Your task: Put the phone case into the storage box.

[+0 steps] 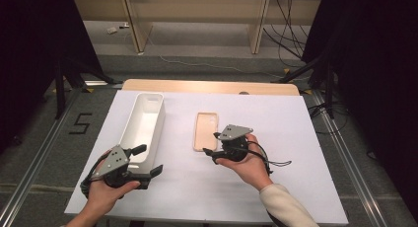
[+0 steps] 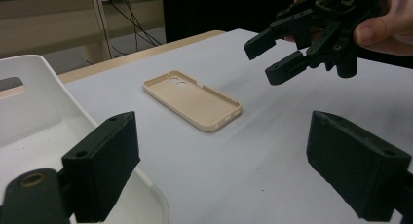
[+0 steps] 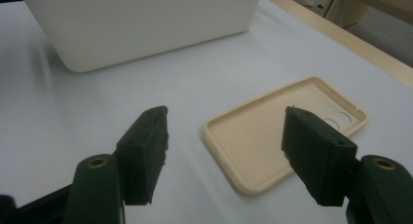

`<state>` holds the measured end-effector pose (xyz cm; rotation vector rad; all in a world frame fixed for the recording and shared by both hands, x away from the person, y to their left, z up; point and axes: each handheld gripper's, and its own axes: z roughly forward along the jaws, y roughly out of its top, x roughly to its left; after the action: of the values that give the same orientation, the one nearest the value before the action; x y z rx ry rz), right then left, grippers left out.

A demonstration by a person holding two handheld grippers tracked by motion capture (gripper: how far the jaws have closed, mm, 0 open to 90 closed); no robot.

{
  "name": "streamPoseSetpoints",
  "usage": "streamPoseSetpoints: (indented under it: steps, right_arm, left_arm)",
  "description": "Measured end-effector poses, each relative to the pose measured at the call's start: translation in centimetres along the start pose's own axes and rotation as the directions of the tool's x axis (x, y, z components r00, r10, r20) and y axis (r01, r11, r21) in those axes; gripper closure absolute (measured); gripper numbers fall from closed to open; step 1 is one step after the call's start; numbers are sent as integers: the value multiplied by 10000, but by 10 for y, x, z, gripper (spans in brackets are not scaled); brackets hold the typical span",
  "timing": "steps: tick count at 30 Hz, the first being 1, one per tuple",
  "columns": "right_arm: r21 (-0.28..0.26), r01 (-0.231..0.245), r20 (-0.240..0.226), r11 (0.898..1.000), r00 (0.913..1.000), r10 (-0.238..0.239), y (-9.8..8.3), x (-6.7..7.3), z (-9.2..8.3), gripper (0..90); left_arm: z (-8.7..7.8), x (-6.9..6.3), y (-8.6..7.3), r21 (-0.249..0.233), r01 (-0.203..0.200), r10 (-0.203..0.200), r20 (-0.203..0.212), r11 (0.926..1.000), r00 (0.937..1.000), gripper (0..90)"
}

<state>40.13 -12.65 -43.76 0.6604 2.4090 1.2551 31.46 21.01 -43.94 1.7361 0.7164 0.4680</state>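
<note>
The right gripper (image 3: 224, 156), jaws wide and empty, hovers just short of the beige phone case (image 3: 287, 136) to straddle it, while the left gripper (image 1: 145, 163), jaws wide too, waits beside the white bin (image 1: 143, 126).

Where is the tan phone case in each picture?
High view: the phone case lies mid-table, right of the white bin.
Left gripper view: the case lies centre, bin at left.
Right gripper view: the case lies at lower right, bin at top.
Shared landmark: the white bin.
</note>
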Motion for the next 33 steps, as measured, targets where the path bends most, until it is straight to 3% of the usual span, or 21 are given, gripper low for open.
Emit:
streamPoseSetpoints:
  steps: [23, 28, 33]
  right_arm:
    - [999, 19, -356, 9950, 9994, 16, -7, -11, 39, 492]
    - [1339, 248, -203, 9907, 9995, -223, -10, -11, 46, 494]
    - [1838, 841, -145, 9794, 9965, -828, -8, -10, 50, 487]
  left_arm:
    - [0, 0, 1, -54, -44, 44, 54, 10000, 10000, 114]
    - [0, 0, 1, -58, -71, 71, 64, 10000, 10000, 115]
    - [0, 0, 1, -49, -49, 49, 52, 10000, 10000, 115]
